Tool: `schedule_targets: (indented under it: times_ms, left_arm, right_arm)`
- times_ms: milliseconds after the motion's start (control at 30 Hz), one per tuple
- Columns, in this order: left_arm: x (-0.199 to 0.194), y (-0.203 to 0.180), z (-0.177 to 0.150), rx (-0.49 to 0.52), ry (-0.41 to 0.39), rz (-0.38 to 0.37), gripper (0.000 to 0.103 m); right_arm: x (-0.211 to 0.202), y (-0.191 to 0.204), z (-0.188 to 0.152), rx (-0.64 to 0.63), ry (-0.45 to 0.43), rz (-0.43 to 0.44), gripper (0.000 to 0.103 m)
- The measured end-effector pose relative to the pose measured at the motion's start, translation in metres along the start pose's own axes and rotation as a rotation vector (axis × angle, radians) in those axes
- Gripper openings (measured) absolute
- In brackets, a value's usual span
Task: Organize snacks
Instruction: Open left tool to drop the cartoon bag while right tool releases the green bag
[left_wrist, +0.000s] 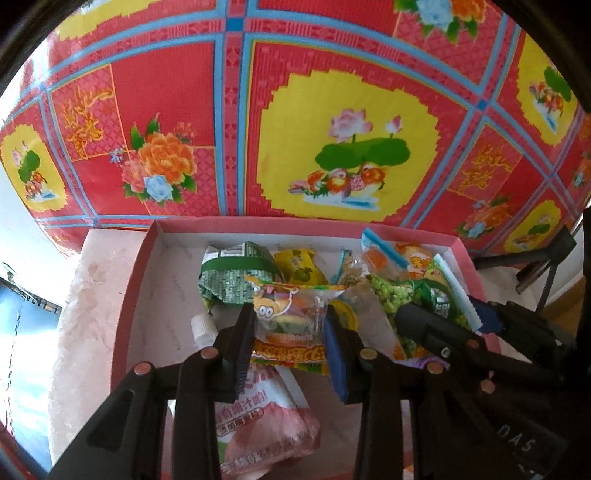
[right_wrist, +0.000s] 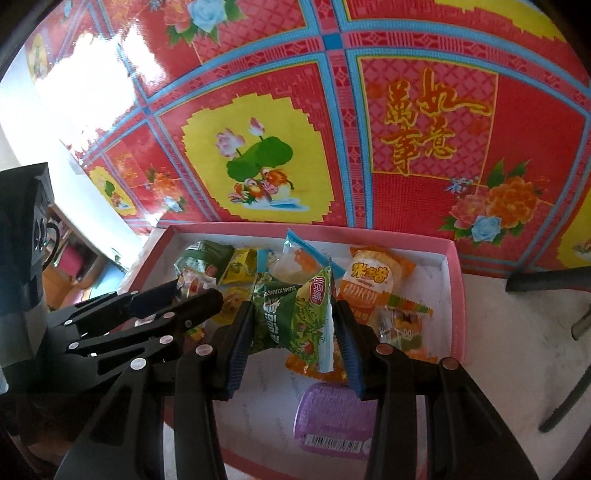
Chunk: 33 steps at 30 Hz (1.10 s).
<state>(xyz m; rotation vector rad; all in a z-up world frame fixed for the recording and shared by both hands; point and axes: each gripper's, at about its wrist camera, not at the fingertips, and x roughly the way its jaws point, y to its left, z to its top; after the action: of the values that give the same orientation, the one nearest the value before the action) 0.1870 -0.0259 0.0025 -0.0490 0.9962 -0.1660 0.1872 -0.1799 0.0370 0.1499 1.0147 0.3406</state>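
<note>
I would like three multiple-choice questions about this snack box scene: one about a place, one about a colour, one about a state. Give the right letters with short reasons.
1. Where does the purple plastic container with a barcode lie?
A. inside the pink cardboard box
B. on the patterned cloth
C. between the left gripper's fingers

2. What main colour is the packet in the right gripper?
A. blue
B. green
C. purple

3. What is the state of the left gripper?
A. open and empty
B. shut on nothing
C. shut on a clear cartoon snack packet

Answers:
1 A: the purple container rests on the floor of the pink box.
2 B: the right gripper clamps a green packet.
3 C: the left gripper presses on the clear packet.
</note>
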Motion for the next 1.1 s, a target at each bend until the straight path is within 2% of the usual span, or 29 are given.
schedule_targets:
  times_ms: [367, 533, 600, 733, 1100]
  left_arm:
    - [0.009, -0.001, 0.005, -0.022, 0.009, 0.0, 0.038]
    - [0.007, 0.006, 0.005, -0.033, 0.021, 0.006, 0.041]
    - [0.004, 0.007, 0.006, -0.03, 0.023, 0.008, 0.044]
    - [-0.004, 0.01, 0.007, -0.035, 0.02, 0.007, 0.048]
    - [-0.035, 0.008, 0.003, -0.033, -0.001, 0.001, 0.049]
  right_arm:
    - [0.008, -0.003, 0.003, 0.01, -0.004, 0.003, 0.045]
    - [0.005, -0.006, 0.003, 0.035, -0.006, 0.019, 0.049]
    - [0.002, -0.008, 0.002, 0.039, -0.012, 0.03, 0.053]
    - [-0.006, -0.007, 0.002, 0.031, -0.028, 0.025, 0.054]
    - [-0.031, -0.002, -0.002, 0.027, -0.06, 0.022, 0.055]
